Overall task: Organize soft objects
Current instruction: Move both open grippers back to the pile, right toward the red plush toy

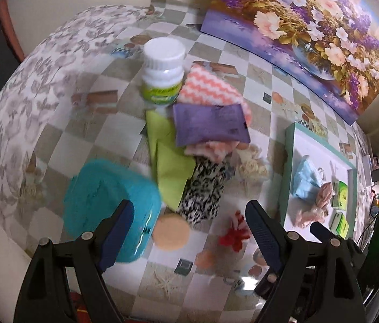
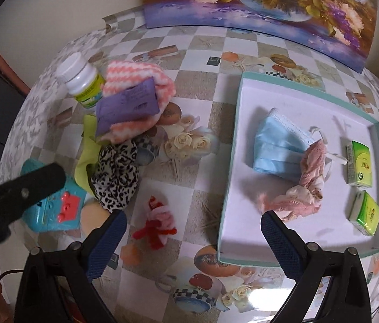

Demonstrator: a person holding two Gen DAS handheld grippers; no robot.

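Note:
A pile lies on the table: a pink-and-white zigzag cloth (image 1: 211, 88) (image 2: 138, 78), a purple pack (image 1: 211, 123) (image 2: 128, 105), a green cloth (image 1: 170, 167) (image 2: 87, 156) and a leopard-print scrunchie (image 1: 202, 191) (image 2: 116, 177). A red-and-pink scrunchie (image 1: 235, 231) (image 2: 157, 223) lies alone. The teal-rimmed white tray (image 1: 287, 161) (image 2: 232, 140) holds a blue face mask (image 2: 278, 148) (image 1: 306, 179), a pink scrunchie (image 2: 305, 185) (image 1: 321, 202) and two green tissue packs (image 2: 358, 161). My left gripper (image 1: 189, 228) is open above a round beige puff (image 1: 172, 231). My right gripper (image 2: 193, 231) is open and empty, between the red scrunchie and the tray.
A white bottle with a green label (image 1: 162, 70) (image 2: 83, 78) stands behind the pile. A teal plastic toy (image 1: 108, 207) (image 2: 55, 204) lies at the left. A flower painting (image 1: 310, 27) (image 2: 256, 2) leans on the wall. The left gripper's finger (image 2: 22, 188) shows in the right wrist view.

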